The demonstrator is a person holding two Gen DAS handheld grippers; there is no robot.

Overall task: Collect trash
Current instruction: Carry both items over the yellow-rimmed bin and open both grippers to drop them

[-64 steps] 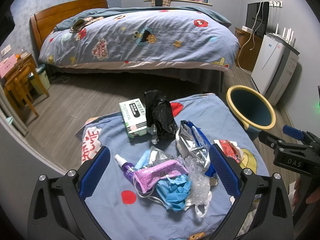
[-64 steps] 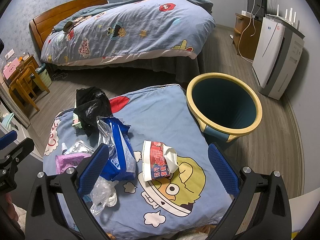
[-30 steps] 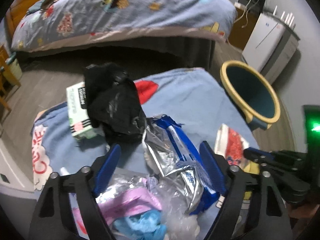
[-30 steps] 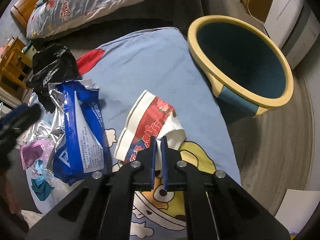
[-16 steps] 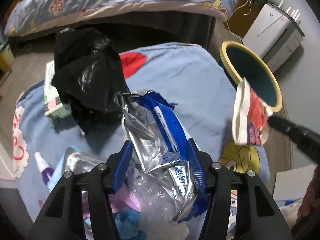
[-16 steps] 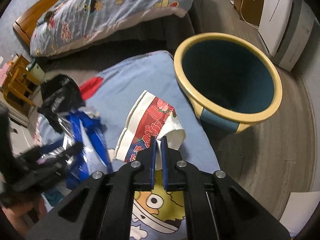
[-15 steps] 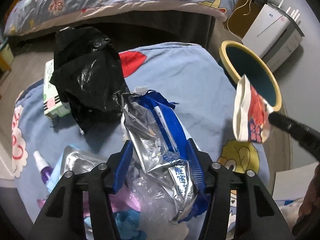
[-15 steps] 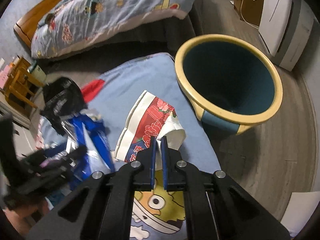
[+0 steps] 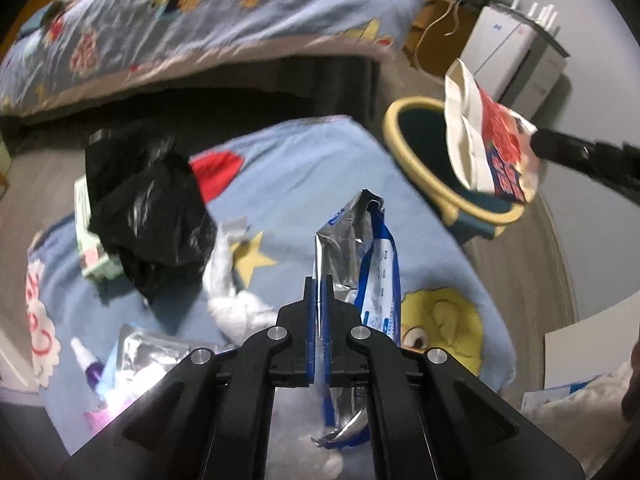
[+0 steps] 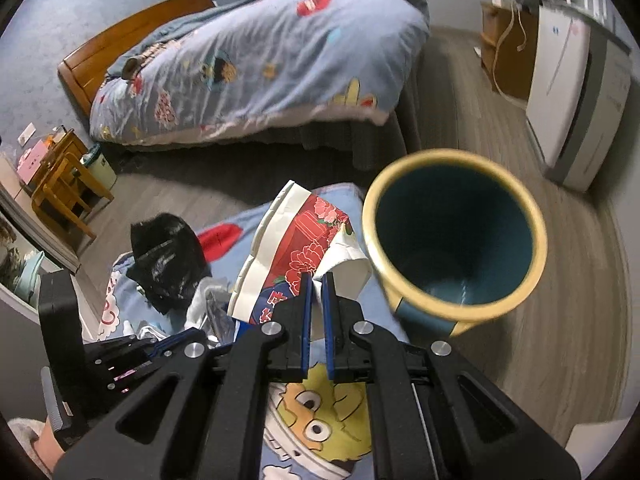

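My left gripper is shut on a blue and silver foil wrapper and holds it above the blue cartoon blanket. My right gripper is shut on a crushed red and white paper cup, which also shows in the left wrist view, lifted beside the rim of the yellow-rimmed teal bin. The bin also shows in the left wrist view. On the blanket lie a black plastic bag, a white crumpled tissue, a small purple bottle and a pink wrapper.
A green and white box lies under the black bag. A bed stands behind. A white appliance and a wooden cabinet stand at the right. Small wooden furniture is at the left. The floor is grey wood.
My left gripper has shut on the foil wrapper and lifted it, baring the tissue. My right gripper has raised the paper cup off the blanket toward the bin.
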